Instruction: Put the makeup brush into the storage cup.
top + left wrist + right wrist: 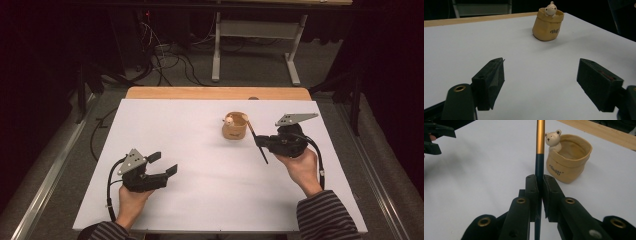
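Note:
A tan pot [235,127] with a small white bear figure [553,138] on its rim stands on the white table top, right of centre. Just to its right, my right gripper [260,141] is shut on a slim pen [264,156]. The pen is dark with a gold upper part [540,137] and rises between the jaws beside the pot [569,162]. My left gripper [164,163] rests at the near left, open, with nothing between its jaws. From the left gripper [540,67] the pot [547,26] stands far ahead.
A white sheet [200,175] covers the table, and a wooden strip [215,93] shows along its far edge. Beyond it stand a desk frame [216,55] and loose cables on the floor. The left gripper [435,137] sits at the upper left of the right gripper view.

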A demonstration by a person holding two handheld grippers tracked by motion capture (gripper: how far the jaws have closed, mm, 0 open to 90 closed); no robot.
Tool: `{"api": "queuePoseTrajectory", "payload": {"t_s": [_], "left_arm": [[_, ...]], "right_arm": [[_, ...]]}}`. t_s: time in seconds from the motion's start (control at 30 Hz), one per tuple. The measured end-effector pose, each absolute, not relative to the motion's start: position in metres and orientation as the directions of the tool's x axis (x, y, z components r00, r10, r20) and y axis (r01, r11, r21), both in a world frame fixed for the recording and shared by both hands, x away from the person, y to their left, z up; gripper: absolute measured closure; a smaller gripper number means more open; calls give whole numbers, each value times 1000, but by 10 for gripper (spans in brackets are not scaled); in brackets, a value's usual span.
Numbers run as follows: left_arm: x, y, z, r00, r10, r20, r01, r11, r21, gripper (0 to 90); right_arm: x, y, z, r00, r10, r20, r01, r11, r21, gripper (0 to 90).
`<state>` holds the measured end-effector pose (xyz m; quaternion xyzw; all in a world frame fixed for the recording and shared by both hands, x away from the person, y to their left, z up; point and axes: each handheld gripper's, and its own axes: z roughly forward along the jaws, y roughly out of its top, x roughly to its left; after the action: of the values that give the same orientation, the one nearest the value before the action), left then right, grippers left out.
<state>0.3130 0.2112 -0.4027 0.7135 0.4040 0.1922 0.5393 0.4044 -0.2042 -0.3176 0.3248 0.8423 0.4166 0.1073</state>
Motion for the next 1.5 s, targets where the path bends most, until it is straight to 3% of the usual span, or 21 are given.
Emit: {"api": "queuePoseTrajectory", "payload": {"t_s": [0.7,1.5], "left_arm": [[313,211,-403,599,785,-158,368,-95,925,230],[313,211,-403,600,784,-157,368,-96,925,230]], "right_arm": [[424,-201,-317,-747,657,104,451,385,805,852],[448,-184,-311,-733,674,88,463,400,791,852]]}}
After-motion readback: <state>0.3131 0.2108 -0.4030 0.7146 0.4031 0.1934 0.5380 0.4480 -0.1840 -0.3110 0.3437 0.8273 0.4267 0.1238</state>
